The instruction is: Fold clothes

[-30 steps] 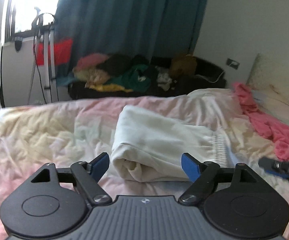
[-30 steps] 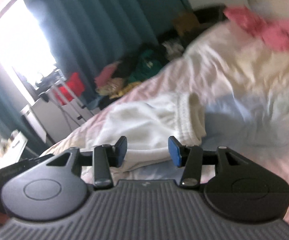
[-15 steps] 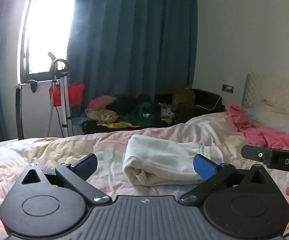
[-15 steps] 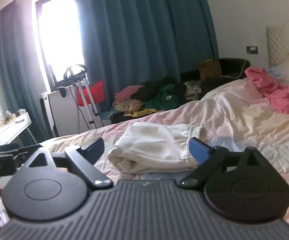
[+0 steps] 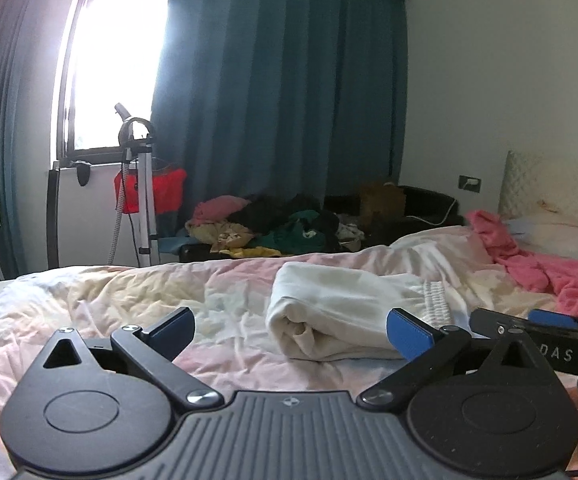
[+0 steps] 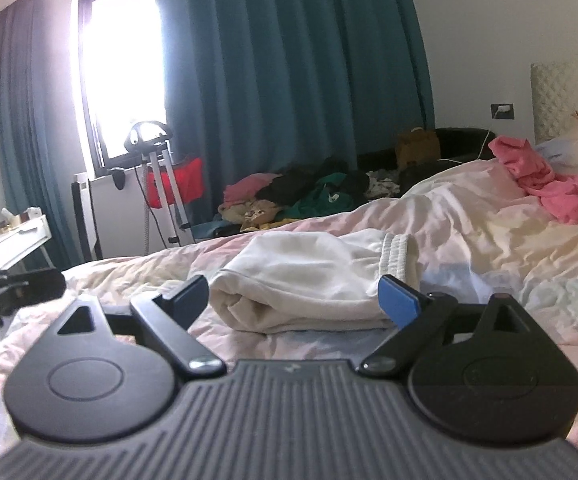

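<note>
In the left wrist view, the left claw (image 5: 291,326) stood with its two blue-padded fingers wide apart and held nothing. Beyond it, the cream white folded garment with a ribbed elastic band (image 5: 341,312) lay as a compact bundle on the bed with a pale pink and yellow crumpled cover (image 5: 129,300), its rolled fold edge turned toward the camera. One second before, this claw was low and close to the bundle, with the fingers at both sides of it; half a second ago it was already higher, and now it was lifted further back, so the garment sat well apart from the pads and more of the dark teal curtain (image 5: 281,100) and the window showed. The right claw (image 5: 549,322) came in at the right edge, near the bundle but not touching it. A pink crumpled cloth (image 5: 537,264) lay further on the bed near the headboard. In the right wrist view, the right claw (image 6: 293,294) was also spread open and empty; one second ago it was narrower and tilted close over the ribbed band, and now it was level and drawn back. The garment (image 6: 309,280) rested alone on the cover. I judged that this piece lay folded and released, and that both claws were free for another piece, perhaps from the heap of mixed coloured clothes (image 6: 301,196) behind the bed.
</note>
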{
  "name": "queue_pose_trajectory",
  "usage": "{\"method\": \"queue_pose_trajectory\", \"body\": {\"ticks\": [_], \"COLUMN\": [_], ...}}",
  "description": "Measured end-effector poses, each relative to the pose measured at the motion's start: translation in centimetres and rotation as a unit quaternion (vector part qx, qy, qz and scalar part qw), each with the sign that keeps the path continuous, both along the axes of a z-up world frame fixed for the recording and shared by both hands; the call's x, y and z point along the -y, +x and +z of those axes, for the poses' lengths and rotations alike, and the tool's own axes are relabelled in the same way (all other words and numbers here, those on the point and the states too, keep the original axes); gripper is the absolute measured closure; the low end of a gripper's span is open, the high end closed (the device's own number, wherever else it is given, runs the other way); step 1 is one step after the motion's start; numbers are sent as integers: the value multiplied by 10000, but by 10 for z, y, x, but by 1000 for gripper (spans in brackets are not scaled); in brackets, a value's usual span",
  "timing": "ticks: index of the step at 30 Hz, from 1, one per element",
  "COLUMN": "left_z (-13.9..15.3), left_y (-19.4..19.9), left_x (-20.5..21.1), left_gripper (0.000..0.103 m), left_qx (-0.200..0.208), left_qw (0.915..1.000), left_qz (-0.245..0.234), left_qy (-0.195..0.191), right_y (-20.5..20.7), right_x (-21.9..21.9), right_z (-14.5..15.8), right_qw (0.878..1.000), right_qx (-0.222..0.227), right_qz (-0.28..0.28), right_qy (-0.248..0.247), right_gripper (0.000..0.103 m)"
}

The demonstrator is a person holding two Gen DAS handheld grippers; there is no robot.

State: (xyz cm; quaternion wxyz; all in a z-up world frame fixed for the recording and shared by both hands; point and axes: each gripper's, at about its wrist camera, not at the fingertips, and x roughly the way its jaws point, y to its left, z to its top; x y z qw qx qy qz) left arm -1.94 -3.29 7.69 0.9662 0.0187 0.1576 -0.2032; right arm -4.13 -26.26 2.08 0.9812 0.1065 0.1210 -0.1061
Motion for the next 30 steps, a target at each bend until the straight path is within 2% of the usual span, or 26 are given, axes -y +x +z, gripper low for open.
{"method": "queue_pose_trajectory", "body": {"ticks": [6,17,30], "left_z": [-22,-37,-39], "left_y": [18,24,25], "left_x": [0,-5,-10], "left_gripper": [0,0,0], "left_qx": [-138,-234,-287], "left_qw": [9998,9994,9990], "left_qz": [123,228,354], "left_qy": [72,70,-39], "right_y": [11,12,12], "right_x": [2,4,2], "right_z": [-28,-39,-41], "right_qw": [9996,9991,9989], "right_qx": [-246,-357,-407], "right_qz": [-107,-211,-224], "right_qy": [53,46,-17], "right_gripper": [10,10,10]}}
